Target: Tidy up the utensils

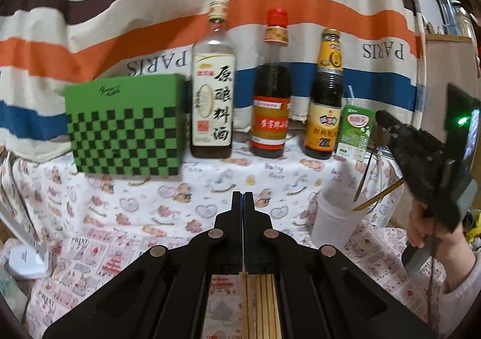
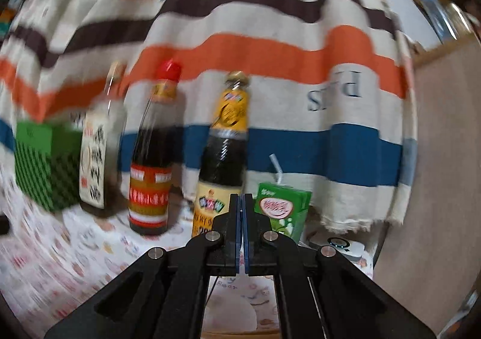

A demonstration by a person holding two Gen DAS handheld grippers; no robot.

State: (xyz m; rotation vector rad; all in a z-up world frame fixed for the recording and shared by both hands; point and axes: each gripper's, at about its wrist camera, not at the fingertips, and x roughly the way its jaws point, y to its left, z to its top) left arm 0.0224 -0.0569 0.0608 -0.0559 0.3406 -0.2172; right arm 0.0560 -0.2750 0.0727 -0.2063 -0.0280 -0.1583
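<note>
My left gripper (image 1: 243, 199) is shut with nothing between its pads, hovering over the patterned tablecloth. Several wooden chopsticks (image 1: 260, 304) show through its frame, lying side by side below it. At the right a hand holds my right gripper (image 1: 383, 118) above a translucent cup (image 1: 335, 223). A dark stick (image 1: 364, 174) and a wooden chopstick (image 1: 379, 197) slant from the cup's mouth up toward that gripper; whether it holds them is hidden. In the right wrist view my right gripper (image 2: 242, 203) is shut, with the cup (image 2: 230, 313) under it.
A green checkered box (image 1: 126, 128), three sauce bottles (image 1: 212, 89) (image 1: 272, 98) (image 1: 326, 98) and a green drink carton (image 1: 354, 133) line the back before a striped curtain. A white device (image 1: 27, 259) sits at the left and a white round gadget (image 2: 342, 244) at the right.
</note>
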